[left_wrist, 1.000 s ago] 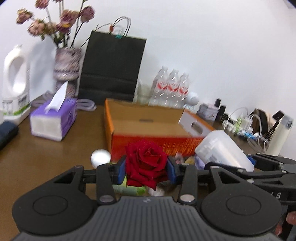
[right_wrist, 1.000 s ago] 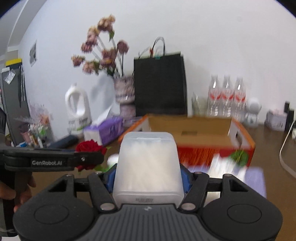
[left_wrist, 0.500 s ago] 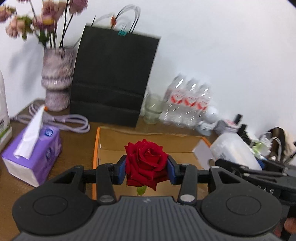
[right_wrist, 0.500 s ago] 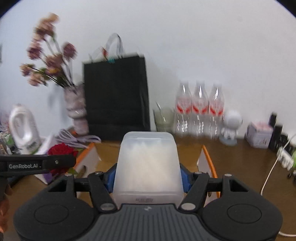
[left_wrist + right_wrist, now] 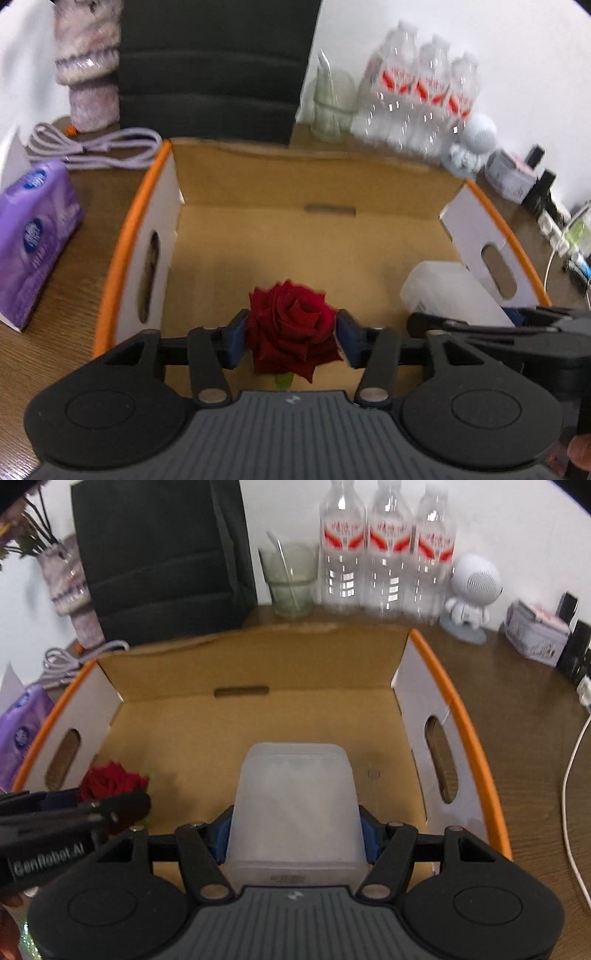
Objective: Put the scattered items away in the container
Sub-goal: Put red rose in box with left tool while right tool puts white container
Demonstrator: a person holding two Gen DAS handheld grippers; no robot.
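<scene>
Deep red rose bloom, petals full, green stub below, sitting between the opening left jaws above the floor of the open orange-rimmed cardboard box. Frosted white translucent plastic tub, upright, wedged between the right jaws, also over the box floor.

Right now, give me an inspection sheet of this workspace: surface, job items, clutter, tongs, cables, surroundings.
Surface: brown wood-grain table, crowded along the back.
Job's things: red rose and frosted plastic box, both above the floor of the open cardboard box, which holds nothing else visible.
Clutter: purple tissue pack, black paper bag, glass cup, three water bottles, white robot figure.
Tongs: left tongs opening around the rose, a gap showing at its pad; right tongs clamped on the plastic box.
Cables: lilac cord coiled behind the box; white cable at right.
Surroundings: white wall, flower vase.
</scene>
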